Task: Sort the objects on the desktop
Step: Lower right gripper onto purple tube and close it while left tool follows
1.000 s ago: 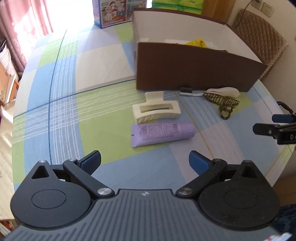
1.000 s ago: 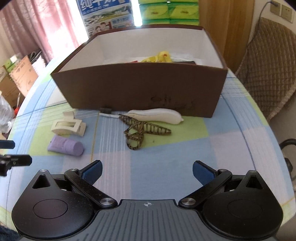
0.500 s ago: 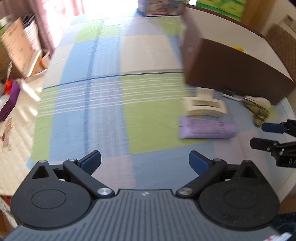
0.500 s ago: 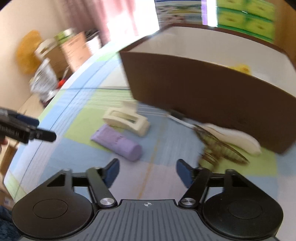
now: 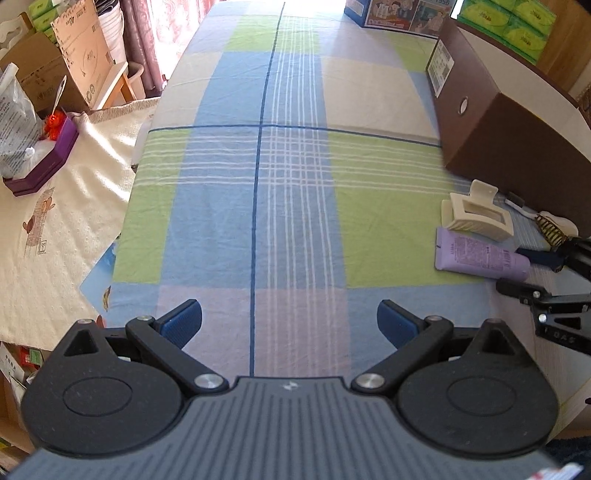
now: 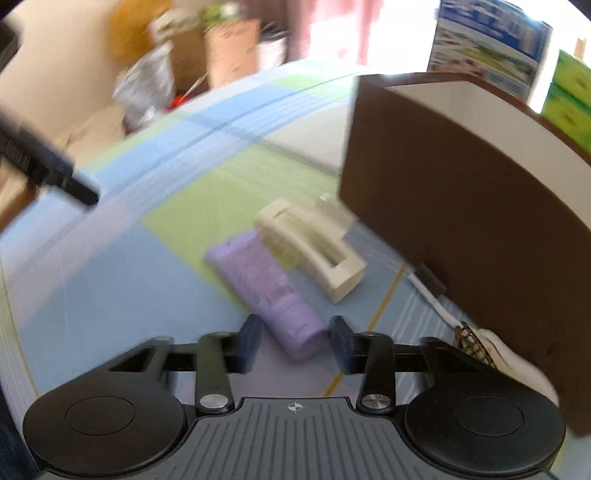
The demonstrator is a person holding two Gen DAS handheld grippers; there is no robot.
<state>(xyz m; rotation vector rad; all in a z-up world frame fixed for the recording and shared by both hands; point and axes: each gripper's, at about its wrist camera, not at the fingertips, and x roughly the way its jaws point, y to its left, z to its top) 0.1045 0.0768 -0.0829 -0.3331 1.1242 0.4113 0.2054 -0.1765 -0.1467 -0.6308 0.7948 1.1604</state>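
Observation:
A lilac tube (image 6: 269,284) lies on the checked tablecloth, touching a cream hair claw (image 6: 314,243). Both sit in front of the brown box (image 6: 461,206). My right gripper (image 6: 295,343) is low over the tube's cap end, one finger on each side. Its jaws are narrowed but still open, and the view is blurred. A toothbrush (image 6: 432,291) and a brown patterned hair clip (image 6: 469,339) lie along the box wall. My left gripper (image 5: 290,321) stands wide open over bare cloth, well left of the tube (image 5: 480,254), the claw (image 5: 476,216) and the right gripper (image 5: 524,273).
The tall brown box (image 5: 509,122) walls off the right side. A printed blue carton (image 5: 391,14) and green packs (image 5: 509,18) stand at the far end. Off the table's left edge are a purple case (image 5: 40,162), a bag and cardboard boxes (image 5: 55,66).
My left gripper swung left, so the objects slid to its right edge. My right gripper swung left and dropped to the lilac tube, and its jaws narrowed.

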